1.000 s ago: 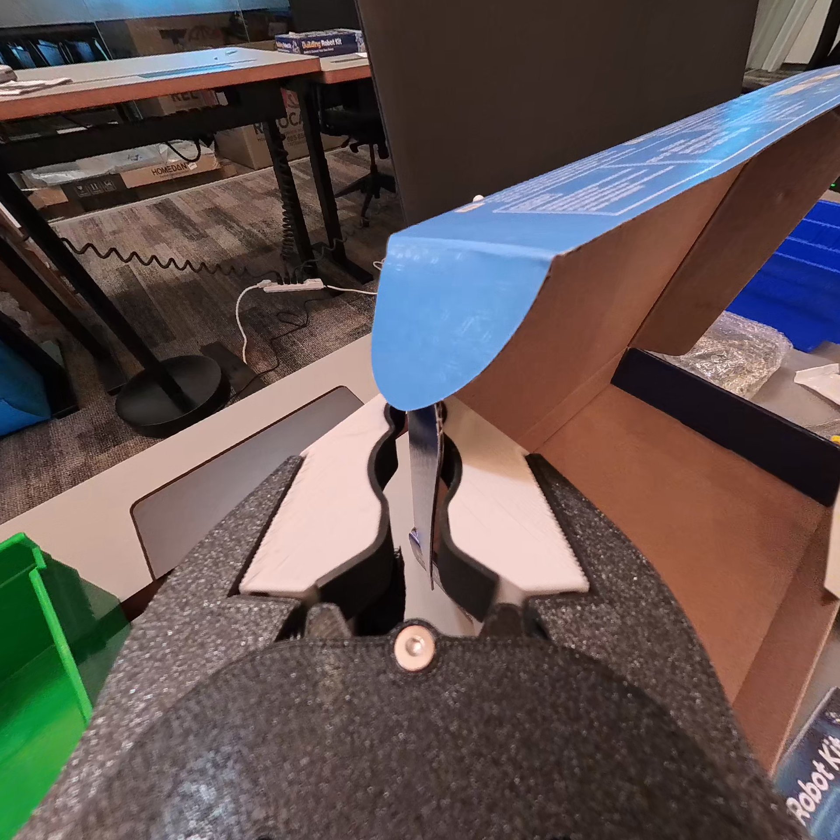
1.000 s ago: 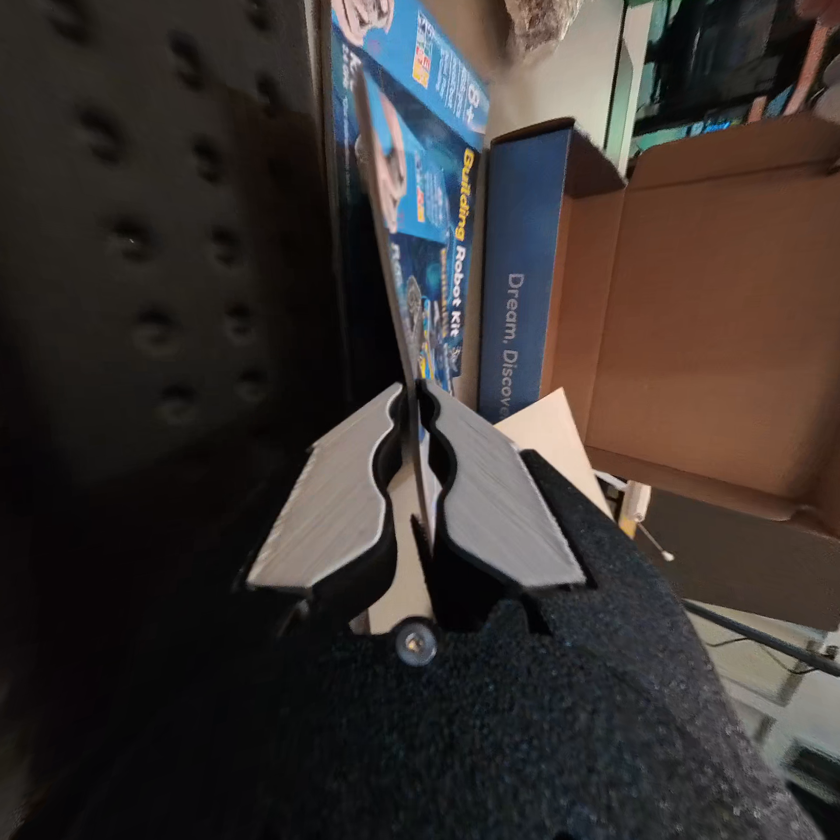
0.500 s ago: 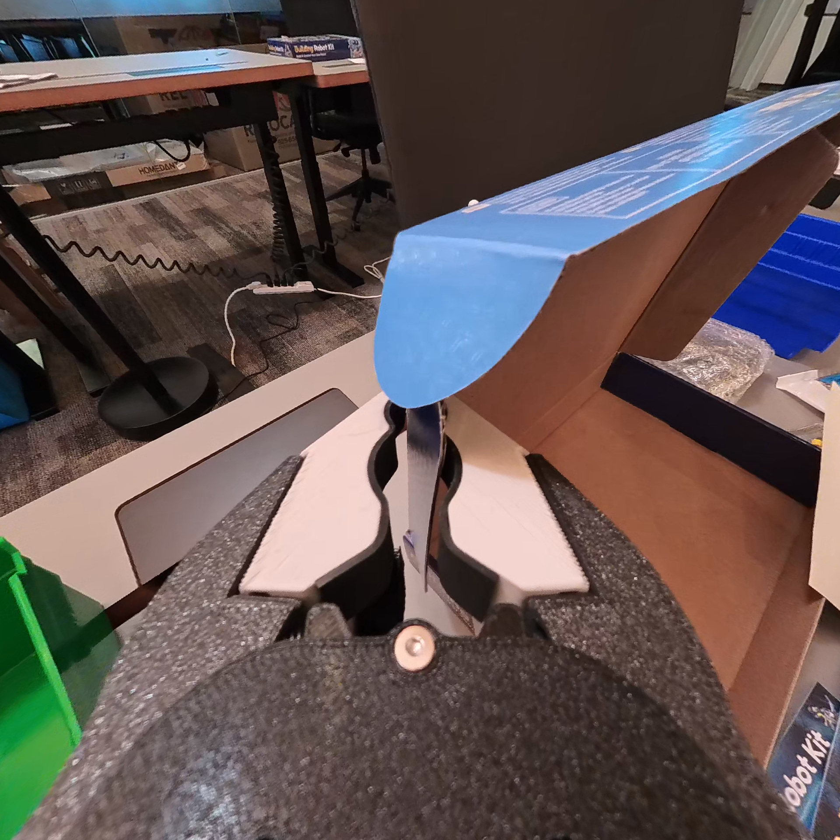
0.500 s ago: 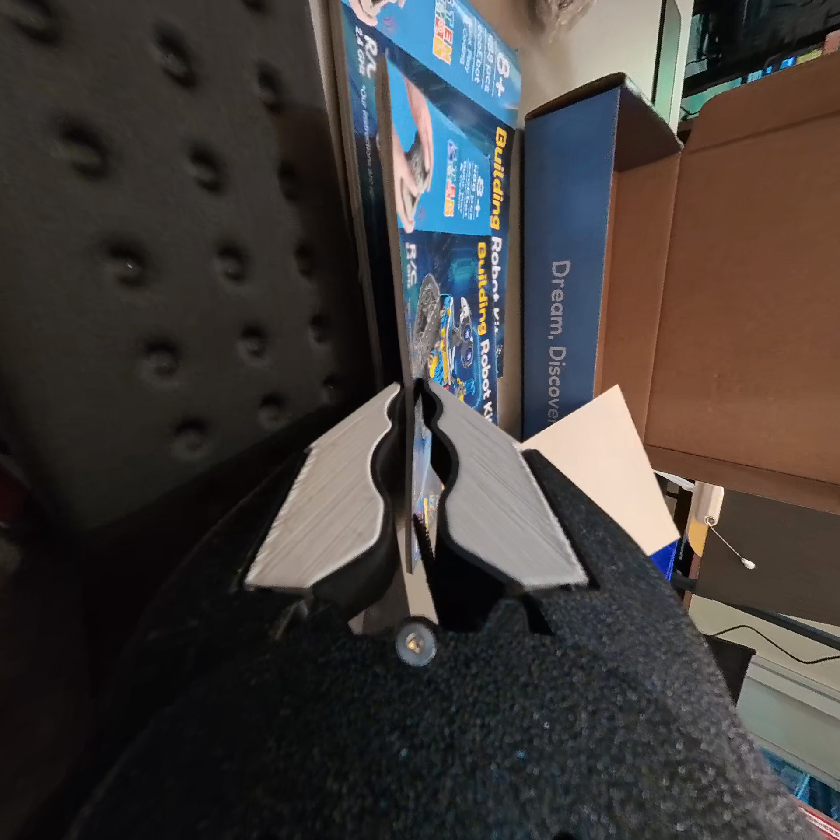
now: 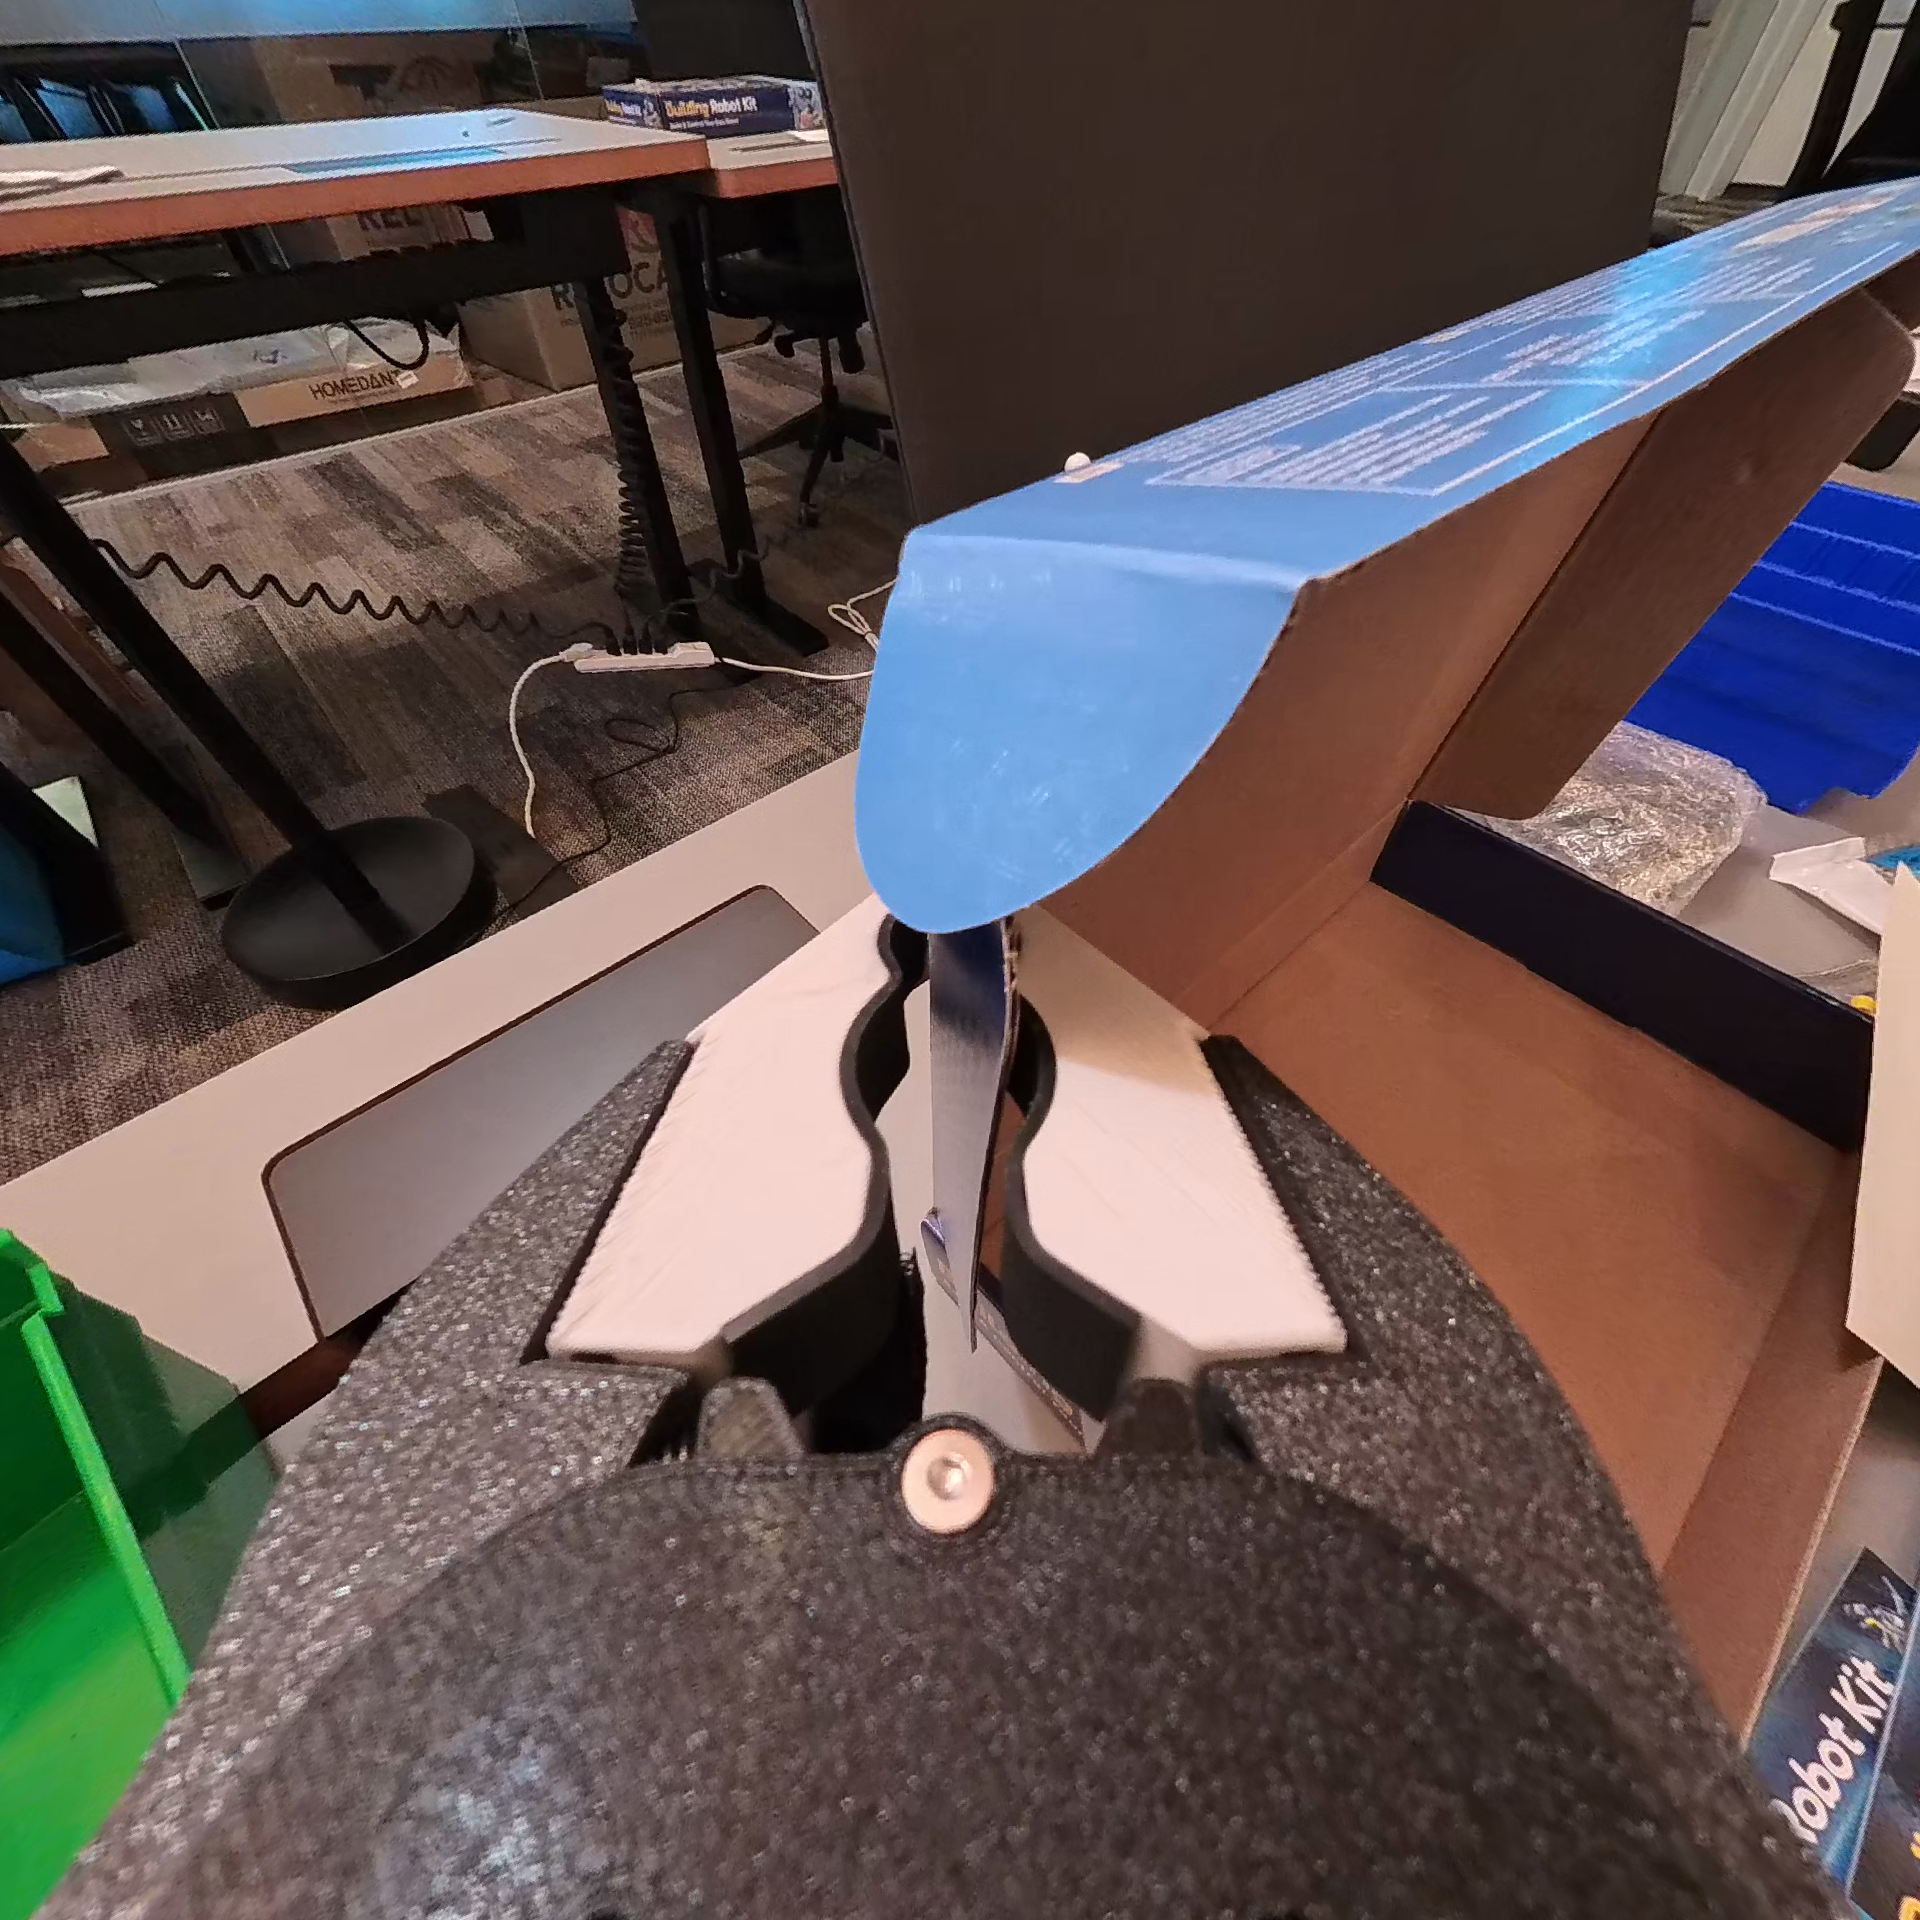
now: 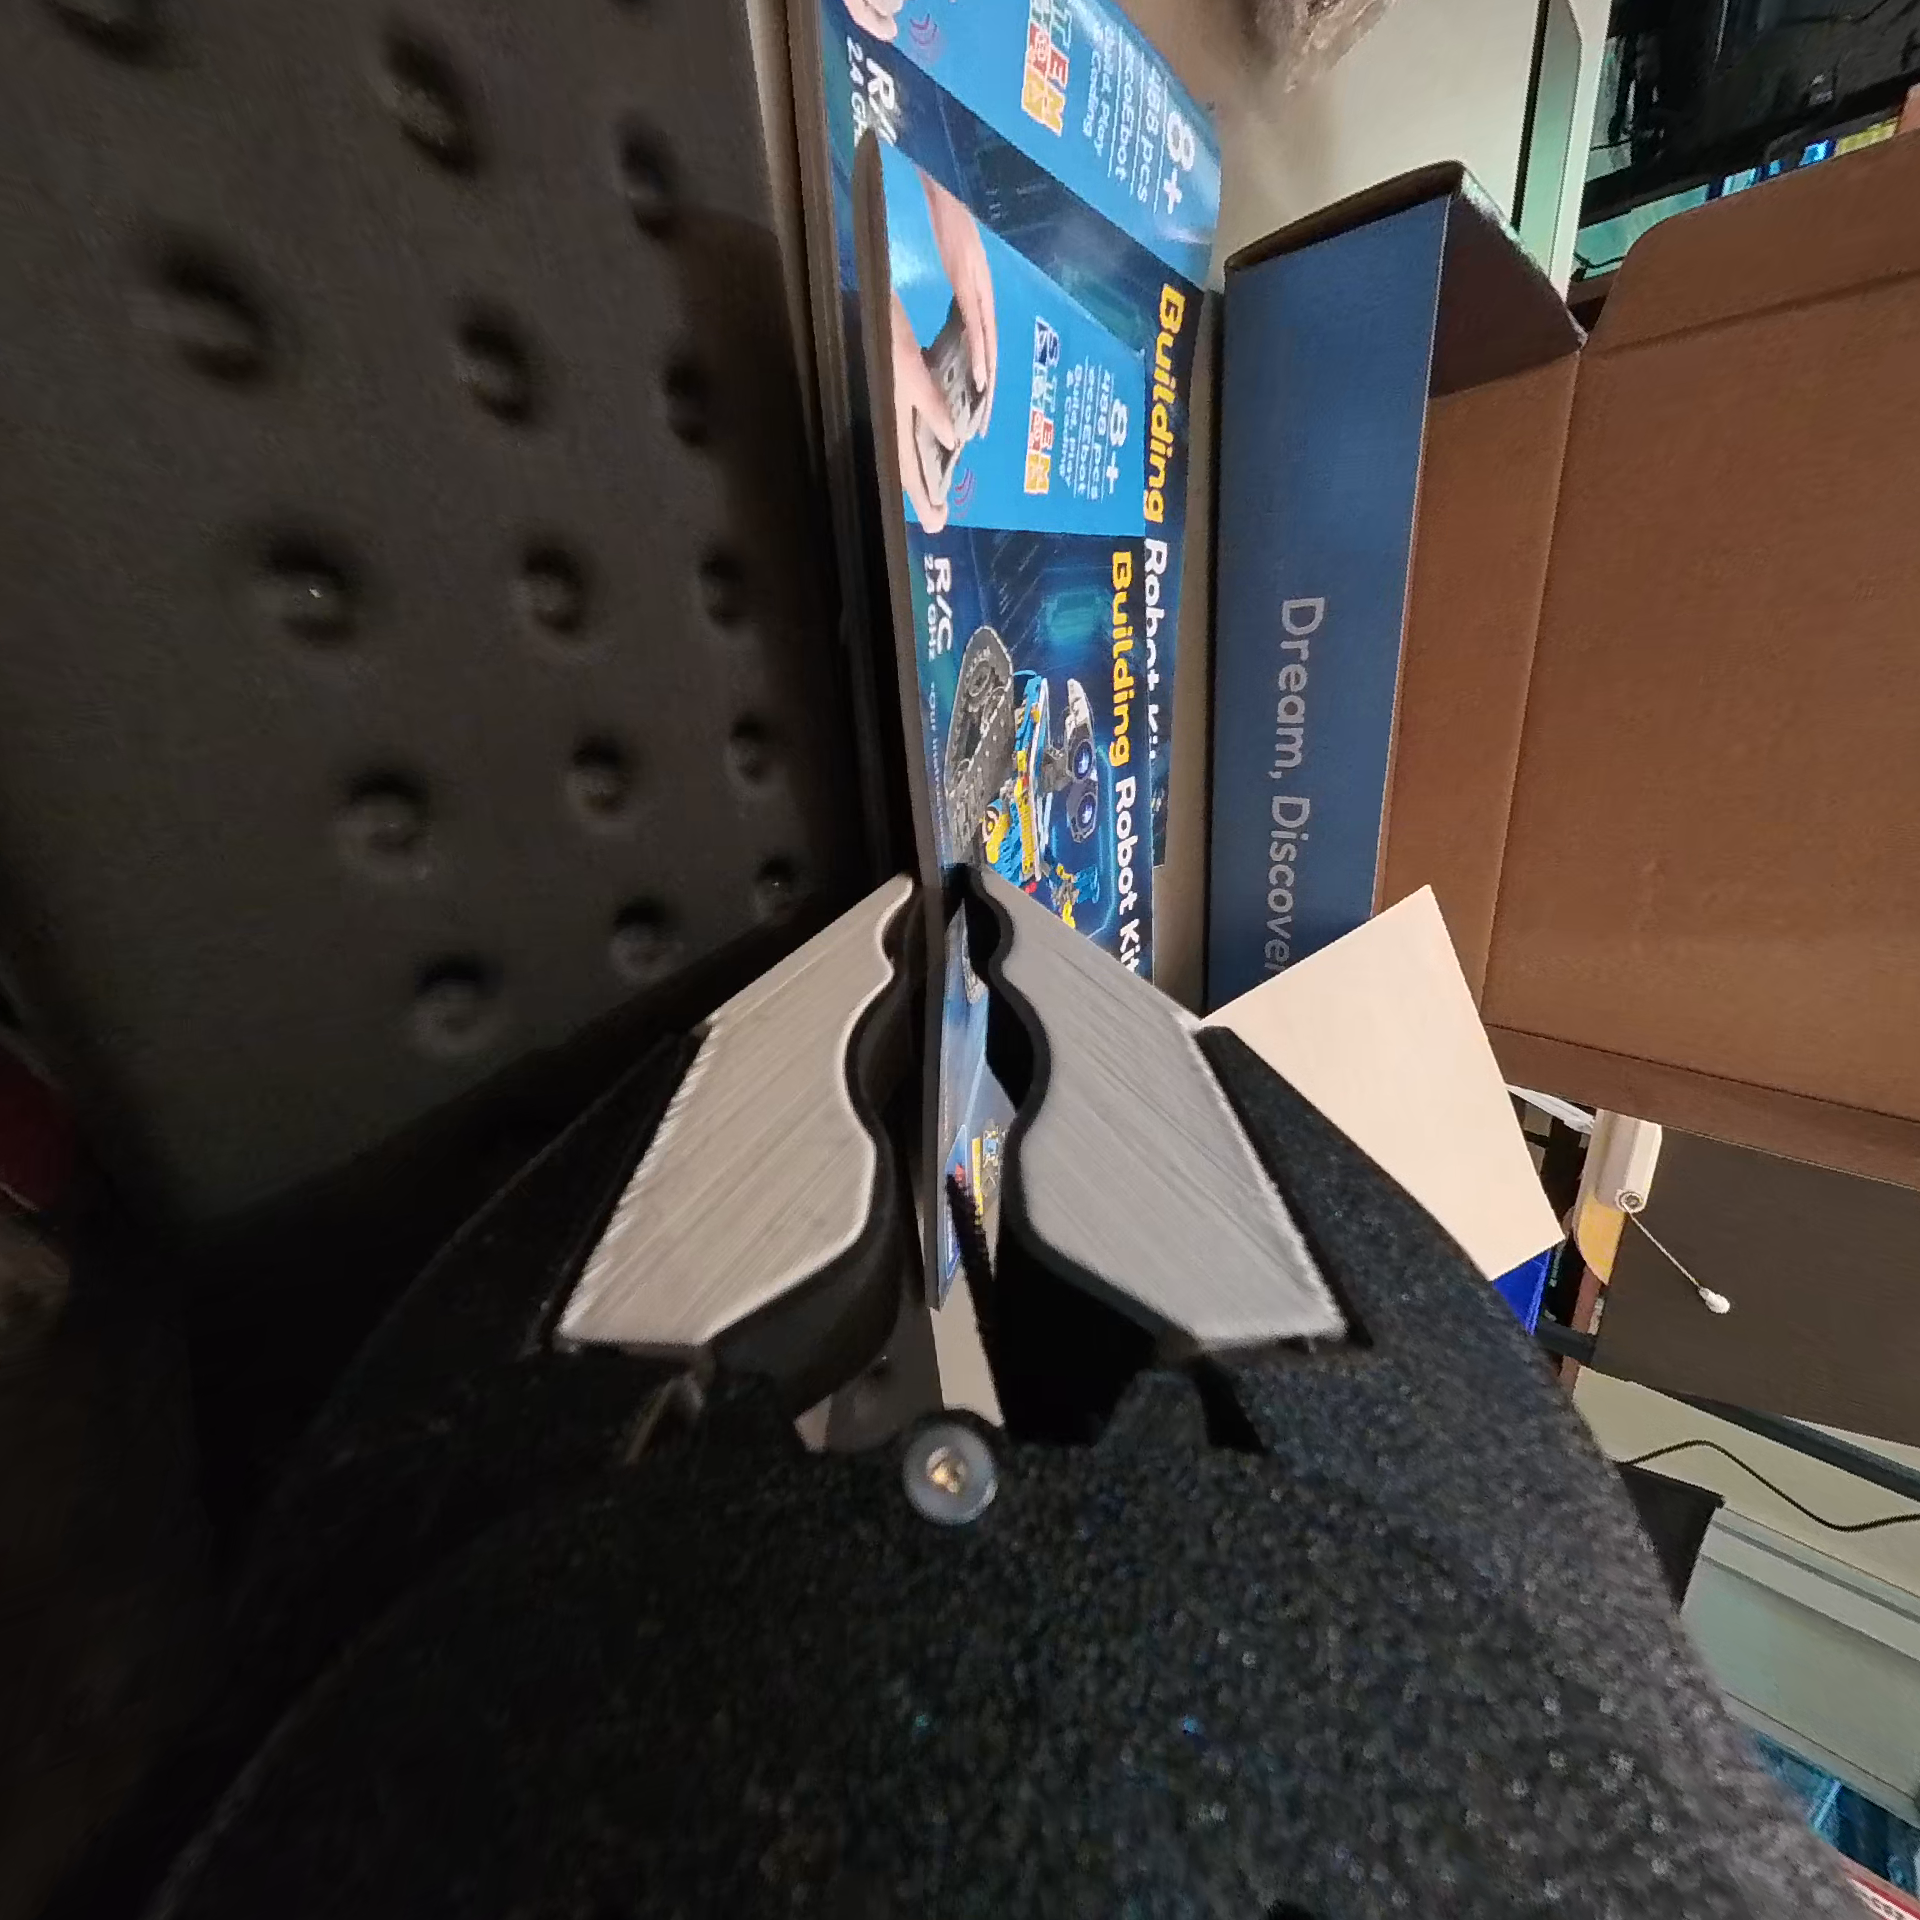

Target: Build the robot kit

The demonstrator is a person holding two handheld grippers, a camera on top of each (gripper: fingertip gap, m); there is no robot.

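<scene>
Your left gripper [image 5: 961, 1049] is clamped on the blue box's side flap [image 5: 968, 1081], lid [image 5: 1351, 520] raised, while your right gripper [image 6: 951, 997] pinches a printed card sheet [image 6: 1023, 623].

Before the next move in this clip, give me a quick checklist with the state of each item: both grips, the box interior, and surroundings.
1. Left tongs shut on the blue box flap: ok, the flap edge sits between the fingers.
2. Right tongs shut on the printed panel: ok, the thin edge is clamped.
3. Open box interior: ok, bare brown cardboard where visible.
4. Lid raised above the box floor: ok.
5. Green bin apart from the left tongs: ok.
6. Black dimpled foam touching the printed panel: cannot tell, it is very close on the right tongs' left side.
</scene>
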